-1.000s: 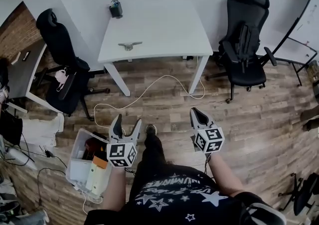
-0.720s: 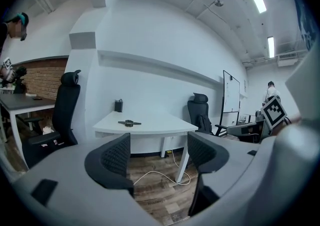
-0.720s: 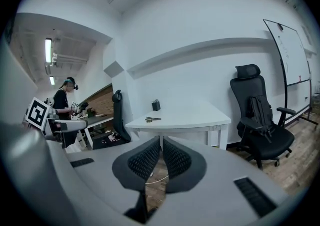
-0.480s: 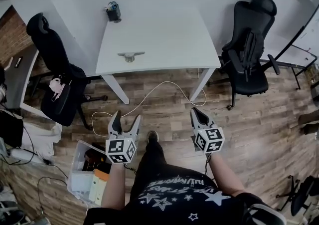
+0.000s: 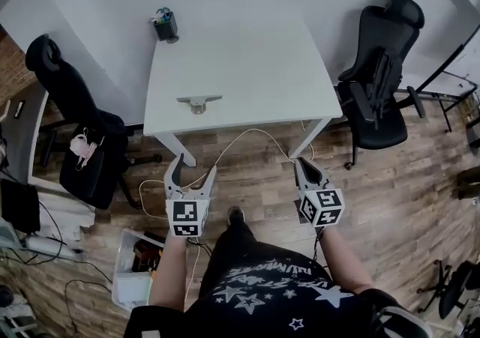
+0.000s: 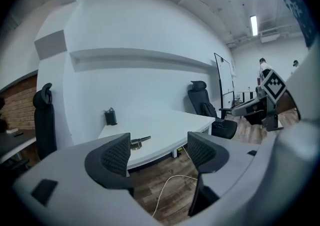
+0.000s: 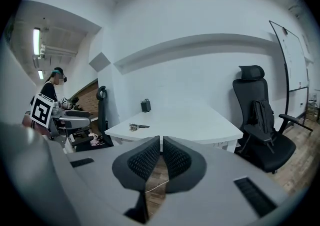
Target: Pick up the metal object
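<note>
Approach phase: the metal object (image 5: 198,103) lies on the counter (image 5: 247,59) near its front edge, well apart from both claws. The left claw (image 5: 193,170) gapes empty; the right claw (image 5: 306,169) is pinched closed on nothing. Next, probably: step in and reach over it.

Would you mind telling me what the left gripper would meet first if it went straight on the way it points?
Most likely the front edge of the white table: the left gripper, jaws open, aims at it. The metal object lies just beyond that edge. Height is hard to judge.
</note>
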Motion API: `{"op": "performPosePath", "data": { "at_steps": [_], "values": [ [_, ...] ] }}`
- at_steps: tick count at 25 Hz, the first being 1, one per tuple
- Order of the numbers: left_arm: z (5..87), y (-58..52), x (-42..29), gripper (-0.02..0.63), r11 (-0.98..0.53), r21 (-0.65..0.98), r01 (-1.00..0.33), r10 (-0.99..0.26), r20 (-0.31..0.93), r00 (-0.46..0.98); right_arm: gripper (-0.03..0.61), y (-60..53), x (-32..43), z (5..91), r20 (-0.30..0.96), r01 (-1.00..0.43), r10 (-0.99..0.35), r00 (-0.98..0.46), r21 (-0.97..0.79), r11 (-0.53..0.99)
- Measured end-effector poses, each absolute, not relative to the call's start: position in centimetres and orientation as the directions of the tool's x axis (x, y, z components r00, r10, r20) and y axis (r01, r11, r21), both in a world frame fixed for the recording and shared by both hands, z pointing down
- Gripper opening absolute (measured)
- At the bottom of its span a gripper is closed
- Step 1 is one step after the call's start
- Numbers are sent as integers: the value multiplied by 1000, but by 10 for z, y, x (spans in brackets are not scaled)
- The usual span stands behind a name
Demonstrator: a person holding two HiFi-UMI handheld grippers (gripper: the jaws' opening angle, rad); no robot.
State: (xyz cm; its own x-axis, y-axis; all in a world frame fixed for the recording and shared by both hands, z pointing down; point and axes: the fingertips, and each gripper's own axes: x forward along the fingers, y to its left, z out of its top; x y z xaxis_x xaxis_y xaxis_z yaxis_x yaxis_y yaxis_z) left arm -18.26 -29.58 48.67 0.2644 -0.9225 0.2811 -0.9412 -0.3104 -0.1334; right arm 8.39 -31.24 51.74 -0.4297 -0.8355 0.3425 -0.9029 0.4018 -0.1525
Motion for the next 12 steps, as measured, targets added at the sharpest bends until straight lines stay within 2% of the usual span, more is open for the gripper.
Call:
{"op": "performPosePath", "data": {
  "at_steps": [6,12],
  "values": [
    [505,-359,-195,354,-407,-348,-845,-884,382,269,52,-367,64,517,344,-913,-845,-409,-140,384],
    [531,-411,-217,354,-486,-580,-654,-852,481,206,52,-418,40,521,348,-921,-852,-390,-133,367]
  ]
}}
